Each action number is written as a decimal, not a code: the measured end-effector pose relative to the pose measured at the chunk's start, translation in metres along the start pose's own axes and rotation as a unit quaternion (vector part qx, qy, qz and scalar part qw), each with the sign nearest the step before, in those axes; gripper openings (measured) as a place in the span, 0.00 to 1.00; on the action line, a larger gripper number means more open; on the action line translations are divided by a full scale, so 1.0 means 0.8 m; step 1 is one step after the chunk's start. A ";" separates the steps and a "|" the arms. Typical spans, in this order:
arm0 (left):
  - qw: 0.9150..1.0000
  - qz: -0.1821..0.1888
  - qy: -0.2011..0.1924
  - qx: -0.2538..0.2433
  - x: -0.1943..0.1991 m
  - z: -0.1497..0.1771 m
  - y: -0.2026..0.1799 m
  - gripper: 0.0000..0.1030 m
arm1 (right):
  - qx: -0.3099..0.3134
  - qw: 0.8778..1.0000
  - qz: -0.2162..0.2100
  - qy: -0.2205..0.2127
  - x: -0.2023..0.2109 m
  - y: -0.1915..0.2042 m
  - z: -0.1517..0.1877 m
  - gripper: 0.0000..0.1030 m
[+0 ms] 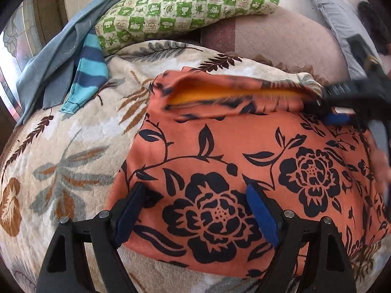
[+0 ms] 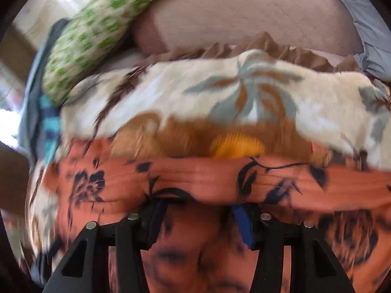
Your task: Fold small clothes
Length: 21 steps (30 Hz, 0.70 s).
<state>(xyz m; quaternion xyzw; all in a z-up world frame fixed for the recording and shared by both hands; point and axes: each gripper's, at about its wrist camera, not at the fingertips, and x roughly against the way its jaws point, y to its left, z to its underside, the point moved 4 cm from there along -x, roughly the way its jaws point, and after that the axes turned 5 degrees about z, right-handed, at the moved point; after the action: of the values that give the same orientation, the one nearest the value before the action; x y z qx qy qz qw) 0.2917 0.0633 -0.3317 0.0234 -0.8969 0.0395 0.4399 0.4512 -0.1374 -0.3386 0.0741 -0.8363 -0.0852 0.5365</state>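
Observation:
An orange garment with black flowers (image 1: 244, 151) lies on a cream leaf-patterned blanket (image 1: 73, 151). My left gripper (image 1: 195, 190) is open, its blue pads spread just above the garment's near part. My right gripper (image 1: 334, 112) shows at the right in the left wrist view, at the garment's far edge, which is lifted and folding over, showing a yellow inside (image 1: 220, 92). In the blurred right wrist view the orange cloth (image 2: 195, 180) drapes across my right gripper (image 2: 199, 210). Its fingers stand apart, and whether they grip the cloth is not clear.
A green-checked pillow (image 1: 185, 7) lies at the back. A grey-blue garment (image 1: 53, 56) and a blue striped garment (image 1: 90, 70) lie at the back left. A pinkish mattress (image 1: 281, 39) and a grey pillow (image 1: 334, 17) are at the back right.

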 end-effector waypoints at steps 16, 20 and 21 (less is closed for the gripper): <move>0.989 0.012 -0.019 0.149 0.009 -0.028 0.088 0.82 | -0.082 0.991 0.021 -0.102 0.095 -0.085 0.045 0.54; 0.987 -0.015 -0.014 0.160 0.008 -0.024 0.099 0.82 | -0.153 0.984 0.081 -0.039 0.040 -0.176 0.050 0.20; 0.986 -0.019 -0.011 0.164 0.007 -0.023 0.102 0.82 | -0.166 0.982 0.083 -0.045 0.043 -0.183 0.048 0.19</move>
<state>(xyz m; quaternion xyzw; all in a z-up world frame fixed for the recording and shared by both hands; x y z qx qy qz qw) 0.2965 0.1460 -0.3203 0.1122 -0.8825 0.1775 0.4209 0.4068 -0.2850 -0.3566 -0.0897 -0.8372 -0.1808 0.5082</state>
